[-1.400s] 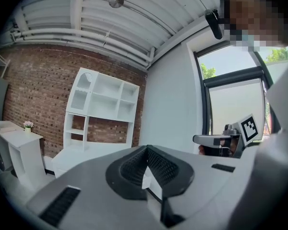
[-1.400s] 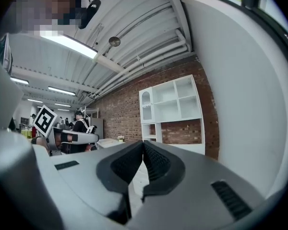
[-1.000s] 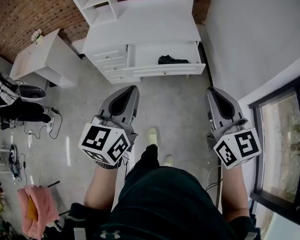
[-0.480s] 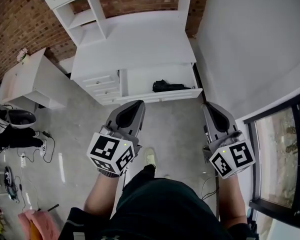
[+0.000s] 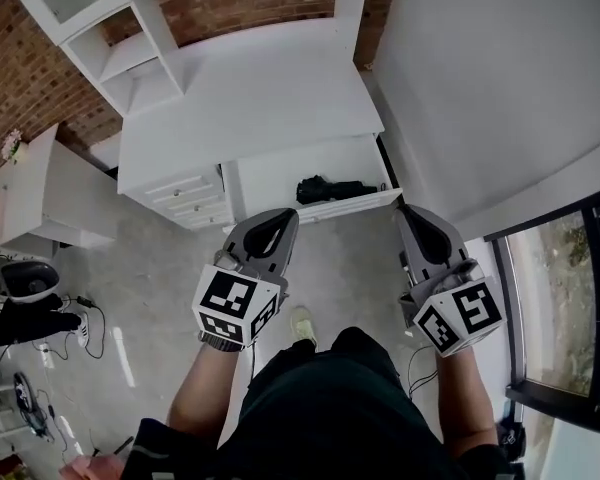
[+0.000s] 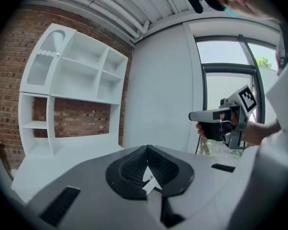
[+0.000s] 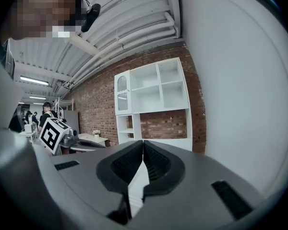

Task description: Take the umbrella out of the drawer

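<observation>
One black umbrella point(image 5: 332, 188) in the one open drawer point(image 5: 352, 206), your left gripper point(image 5: 283, 214) and right gripper point(image 5: 406, 213) near-level at its front edge, both claws clenched, empty.

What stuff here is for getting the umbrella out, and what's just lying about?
For the job: umbrella, open drawer, left gripper, right gripper, both shut and empty.
Just lying about: shelf unit, side table, floor cables.
</observation>
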`<state>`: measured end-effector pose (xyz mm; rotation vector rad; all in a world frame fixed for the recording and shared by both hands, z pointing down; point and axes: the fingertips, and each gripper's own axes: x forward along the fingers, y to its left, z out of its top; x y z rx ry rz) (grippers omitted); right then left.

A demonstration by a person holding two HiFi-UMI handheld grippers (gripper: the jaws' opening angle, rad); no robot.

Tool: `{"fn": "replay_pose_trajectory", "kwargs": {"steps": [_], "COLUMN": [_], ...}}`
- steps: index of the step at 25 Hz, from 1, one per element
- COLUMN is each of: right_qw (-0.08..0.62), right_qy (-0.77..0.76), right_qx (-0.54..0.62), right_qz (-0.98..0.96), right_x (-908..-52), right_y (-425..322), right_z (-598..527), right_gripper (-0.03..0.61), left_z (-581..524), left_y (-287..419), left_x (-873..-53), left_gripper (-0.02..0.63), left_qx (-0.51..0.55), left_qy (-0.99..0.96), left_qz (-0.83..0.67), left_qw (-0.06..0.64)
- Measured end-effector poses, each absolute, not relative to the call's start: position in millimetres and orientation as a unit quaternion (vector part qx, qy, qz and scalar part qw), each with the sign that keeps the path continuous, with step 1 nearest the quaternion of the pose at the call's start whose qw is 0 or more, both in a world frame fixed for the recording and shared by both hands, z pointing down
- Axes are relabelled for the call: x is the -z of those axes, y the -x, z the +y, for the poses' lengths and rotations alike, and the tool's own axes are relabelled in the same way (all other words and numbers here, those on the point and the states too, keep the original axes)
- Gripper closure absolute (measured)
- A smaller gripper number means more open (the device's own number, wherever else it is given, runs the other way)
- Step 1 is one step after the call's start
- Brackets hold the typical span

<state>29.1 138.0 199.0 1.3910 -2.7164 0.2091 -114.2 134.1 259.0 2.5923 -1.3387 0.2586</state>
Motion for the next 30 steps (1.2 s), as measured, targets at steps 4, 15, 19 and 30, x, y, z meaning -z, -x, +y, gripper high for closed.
{"fn": "replay_pose_trajectory", "kwargs": {"steps": [4,15,19,30], "right_qw": [0.043,0.04,0.038,0.055], "right_qy": [-0.461,-0.434,-0.416,-0.364], "right_qx": [-0.077,-0.114,-0.126,-0.169], "right_qz": [-0.883,-0.893,-0.9,-0.914], "right_x": [-207.1,-256.9,-272.3,-352.0], "right_y": [-29.5,-43.0,-44.9,-51.2], "right_z": [114.7,13.9,-38.2,-131.5], "right_gripper": [0.574,0.574,0.574,0.574], "left_z": [104.9,14.2,-24.9,-91.2], "left_y": [107.4,69.0,60.3,28.2], "left_x": [-281.0,-357.5,-387.5,-490.9], "left_gripper": [0.607,0.607,0.607,0.607], "left_qx": [-0.108,-0.176,-0.194,-0.265], "left_qy": [-0.889,-0.896,-0.893,-0.901], "left_qz": [-0.433,-0.392,-0.385,-0.311], "left_qw": [0.104,0.114,0.126,0.146]}}
